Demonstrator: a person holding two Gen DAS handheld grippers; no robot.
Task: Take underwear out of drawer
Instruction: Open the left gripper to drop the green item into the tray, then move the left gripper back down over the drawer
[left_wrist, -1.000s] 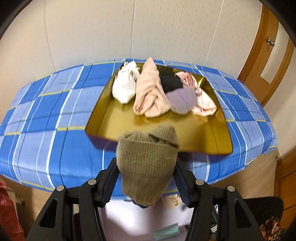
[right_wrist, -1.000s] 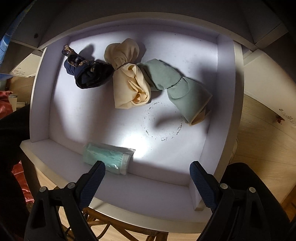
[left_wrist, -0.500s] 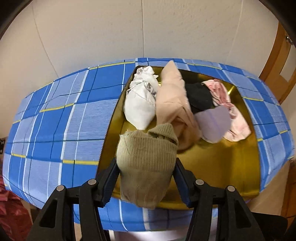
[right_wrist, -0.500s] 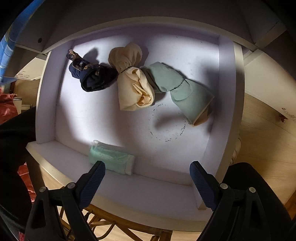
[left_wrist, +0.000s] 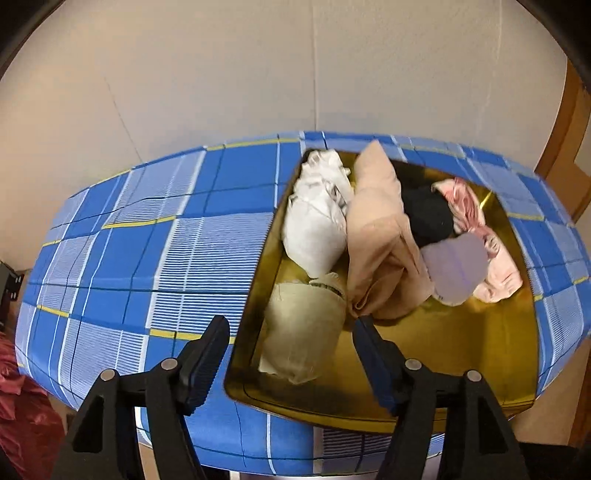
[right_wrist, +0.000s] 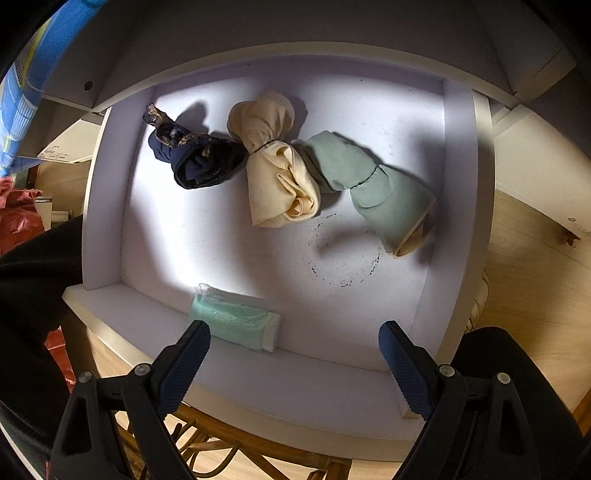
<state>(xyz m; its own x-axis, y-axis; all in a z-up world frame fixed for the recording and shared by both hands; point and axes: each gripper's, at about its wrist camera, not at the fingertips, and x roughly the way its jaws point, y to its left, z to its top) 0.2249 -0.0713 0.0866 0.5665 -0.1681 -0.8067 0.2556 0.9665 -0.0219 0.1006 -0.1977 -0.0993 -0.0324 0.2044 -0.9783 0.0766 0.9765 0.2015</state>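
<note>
I have my left gripper (left_wrist: 288, 354) wide over the tray (left_wrist: 461, 354), olive bundle (left_wrist: 303, 328) lying between | right gripper (right_wrist: 293, 356) wide above the drawer (right_wrist: 458, 206) | cream bundle (right_wrist: 277, 173) far-centre, probably soft, light | grab its tied waist.

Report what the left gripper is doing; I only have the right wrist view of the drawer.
Observer: The left gripper is open over a gold tray on a blue plaid cloth.
Operator: Say where its bundle is.
Observer: The olive bundle lies in the tray, between the fingers but not gripped.
Operator: List what else the tray holds.
Observer: White, peach, black, lilac and pink bundles, piled beyond it.
</note>
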